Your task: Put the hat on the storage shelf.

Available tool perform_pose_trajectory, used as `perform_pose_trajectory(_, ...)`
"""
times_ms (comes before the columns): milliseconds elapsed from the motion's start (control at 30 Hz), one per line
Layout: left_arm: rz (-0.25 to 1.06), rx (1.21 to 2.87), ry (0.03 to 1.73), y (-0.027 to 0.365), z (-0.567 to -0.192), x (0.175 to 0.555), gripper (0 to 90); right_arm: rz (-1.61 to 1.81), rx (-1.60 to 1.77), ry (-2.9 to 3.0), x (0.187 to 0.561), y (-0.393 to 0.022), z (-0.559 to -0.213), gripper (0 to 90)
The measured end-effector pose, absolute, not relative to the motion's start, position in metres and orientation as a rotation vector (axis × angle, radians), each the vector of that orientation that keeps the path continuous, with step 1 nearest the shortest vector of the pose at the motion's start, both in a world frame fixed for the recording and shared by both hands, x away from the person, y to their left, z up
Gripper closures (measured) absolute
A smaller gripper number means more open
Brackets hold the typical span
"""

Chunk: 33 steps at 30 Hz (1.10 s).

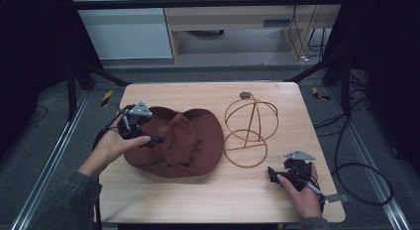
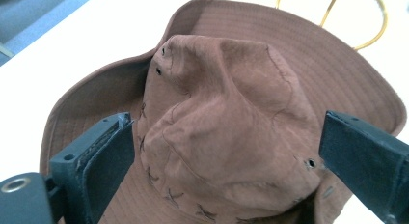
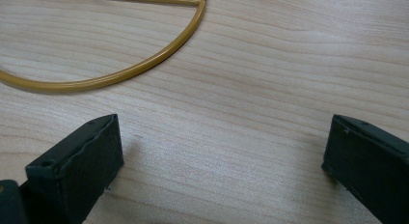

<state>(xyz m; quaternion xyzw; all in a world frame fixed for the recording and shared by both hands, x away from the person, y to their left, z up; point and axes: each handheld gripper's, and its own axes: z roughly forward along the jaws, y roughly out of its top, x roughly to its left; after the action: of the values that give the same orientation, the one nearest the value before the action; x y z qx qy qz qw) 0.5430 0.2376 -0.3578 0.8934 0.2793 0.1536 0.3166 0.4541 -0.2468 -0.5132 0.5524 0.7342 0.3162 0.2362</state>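
Hat (image 2: pixel 226 118) crown sits between left tool's (image 2: pixel 222 161) spread jaws.

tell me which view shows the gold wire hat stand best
The high view: the whole wire hat stand shows there, base ring and dome hoops, beside the brown hat. The right gripper view catches just an arc of its base ring; the left gripper view, a bit of hoop behind the hat.
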Motion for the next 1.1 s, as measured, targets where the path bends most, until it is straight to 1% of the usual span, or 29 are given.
perform_pose_trajectory(267,0.388,2.407,0.74,0.226,-0.362,0.561,4.7,0.867,1.514,2.014,0.454,-0.247,-0.513,0.4)
perform_pose_trajectory(433,0.38,2.395,0.743,0.221,-0.36,0.566,4.7,0.868,1.513,2.015,0.454,-0.247,-0.513,0.4)
perform_pose_trajectory(633,0.375,2.428,0.731,0.211,-0.362,0.57,5.2,0.867,1.514,2.014,0.454,-0.247,-0.513,0.4)
perform_pose_trajectory(933,0.358,2.468,0.752,0.196,-0.37,0.58,10.4,0.868,1.513,2.015,0.454,-0.247,-0.513,0.4)
perform_pose_trajectory(1100,0.344,2.474,0.764,0.191,-0.374,0.583,14.9,0.867,1.514,2.014,0.454,-0.247,-0.513,0.4)
